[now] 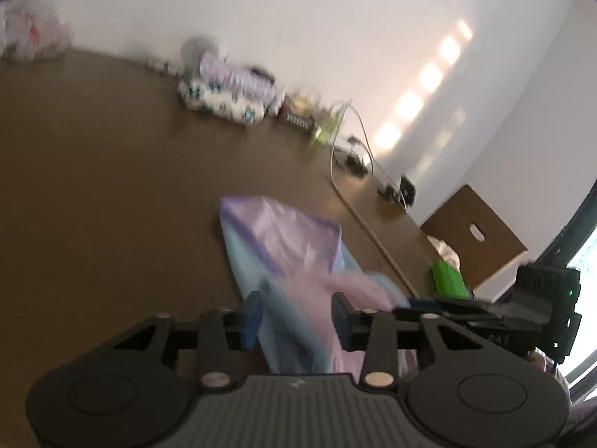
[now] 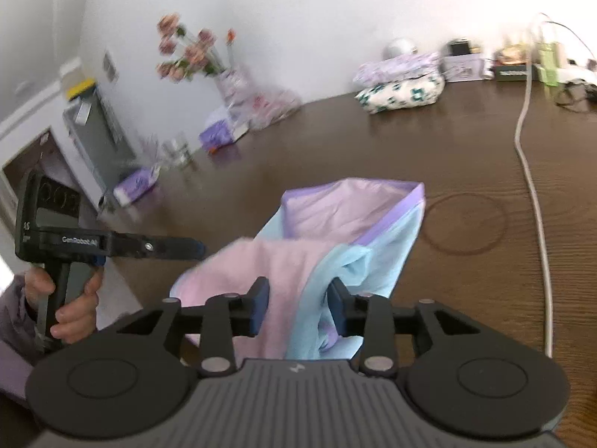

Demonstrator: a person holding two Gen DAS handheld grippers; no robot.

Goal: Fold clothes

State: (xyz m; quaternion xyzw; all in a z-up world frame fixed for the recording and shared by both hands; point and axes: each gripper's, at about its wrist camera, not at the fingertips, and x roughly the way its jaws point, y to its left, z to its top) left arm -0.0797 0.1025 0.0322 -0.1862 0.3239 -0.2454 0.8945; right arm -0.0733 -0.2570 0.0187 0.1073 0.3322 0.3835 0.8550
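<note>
A garment in pink, light blue and lilac (image 2: pixel 347 216) lies partly folded on the brown table (image 2: pixel 466 142), with its pink layer nearest me. My right gripper (image 2: pixel 297 304) hovers over its near edge, jaws apart, with cloth showing in the gap but not pinched. In the left wrist view the same garment (image 1: pixel 283 246) runs away from my left gripper (image 1: pixel 297 315), whose blue pads stand apart above the fabric. The left gripper (image 2: pixel 199 249) also shows from the side, held by a hand (image 2: pixel 74 306), its tip at the pink edge. The right gripper (image 1: pixel 412 303) reaches in from the right.
A white cable (image 2: pixel 530 171) runs down the table to the right of the garment. Folded patterned clothes (image 2: pixel 401 93) and small items line the far wall. A vase of flowers (image 2: pixel 231 82) and tissue packs (image 2: pixel 136 184) stand at the left. A cardboard box (image 1: pixel 474 235) sits beyond the table's end.
</note>
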